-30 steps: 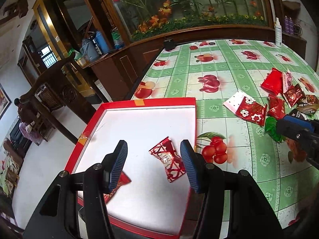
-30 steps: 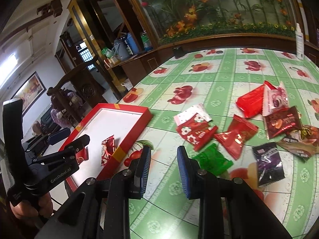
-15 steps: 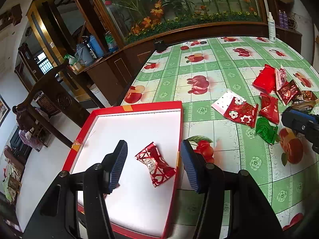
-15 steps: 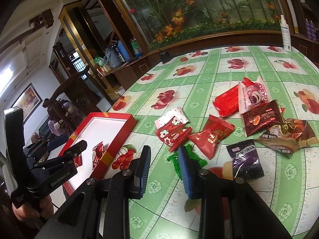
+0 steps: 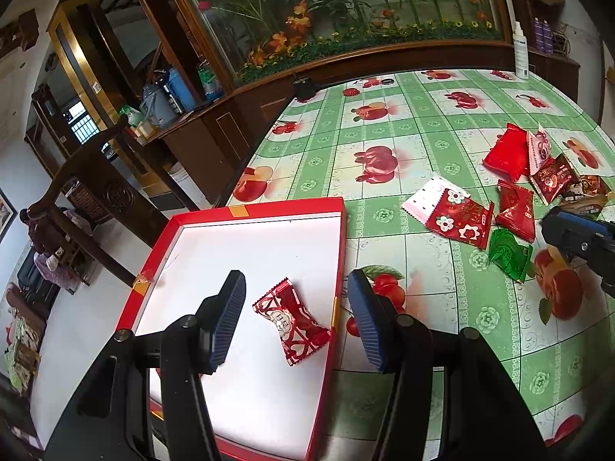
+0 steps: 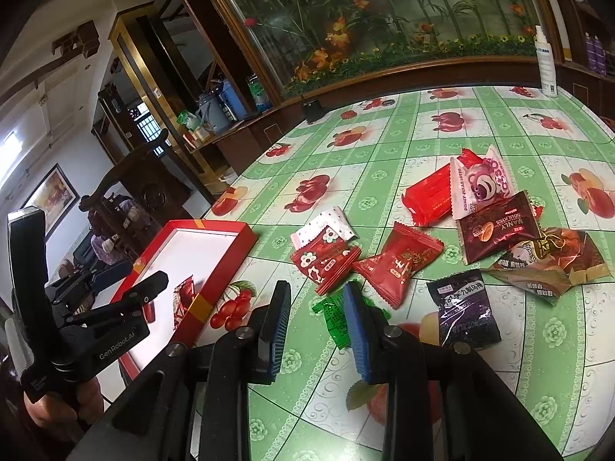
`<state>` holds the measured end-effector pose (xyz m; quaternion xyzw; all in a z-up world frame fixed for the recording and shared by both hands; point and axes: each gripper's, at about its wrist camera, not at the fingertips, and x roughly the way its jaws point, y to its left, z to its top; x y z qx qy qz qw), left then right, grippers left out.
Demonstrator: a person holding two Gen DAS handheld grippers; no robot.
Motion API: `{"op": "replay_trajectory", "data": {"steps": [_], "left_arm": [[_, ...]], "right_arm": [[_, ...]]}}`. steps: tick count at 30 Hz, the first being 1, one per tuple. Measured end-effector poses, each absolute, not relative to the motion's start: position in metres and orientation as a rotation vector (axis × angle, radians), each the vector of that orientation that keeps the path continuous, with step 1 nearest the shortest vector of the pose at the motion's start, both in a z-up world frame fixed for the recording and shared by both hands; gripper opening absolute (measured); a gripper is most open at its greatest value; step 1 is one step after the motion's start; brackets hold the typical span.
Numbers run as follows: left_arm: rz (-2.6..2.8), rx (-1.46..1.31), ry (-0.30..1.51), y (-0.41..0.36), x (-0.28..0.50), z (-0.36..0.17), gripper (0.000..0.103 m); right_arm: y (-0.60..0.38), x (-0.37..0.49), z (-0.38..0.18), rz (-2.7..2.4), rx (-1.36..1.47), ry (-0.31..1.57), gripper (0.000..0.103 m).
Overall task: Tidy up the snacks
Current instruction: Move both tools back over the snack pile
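The green snack packet (image 6: 338, 317) is lying on the worktop (image 6: 384, 146), now being framed between the released jaws of the right claw (image 6: 316, 332), which has been brought closer to it, so a pick-up is likely being prepared. The red candy (image 5: 292, 320) is resting in the red tray (image 5: 250, 207), under the released left claw (image 5: 298, 324). A fruit-patterned cloth is covering the worktop; a floral panel is standing behind.
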<state>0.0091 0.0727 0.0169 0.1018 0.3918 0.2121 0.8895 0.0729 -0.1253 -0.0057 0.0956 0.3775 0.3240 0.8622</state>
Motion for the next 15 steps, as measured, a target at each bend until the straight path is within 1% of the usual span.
{"op": "replay_trajectory", "data": {"steps": [15], "left_arm": [[0.443,0.210,0.811,0.0745,0.0079,0.0179,0.054]], "right_arm": [[-0.1233,0.0707,-0.0045,0.680,0.195,0.787,0.031]]}}
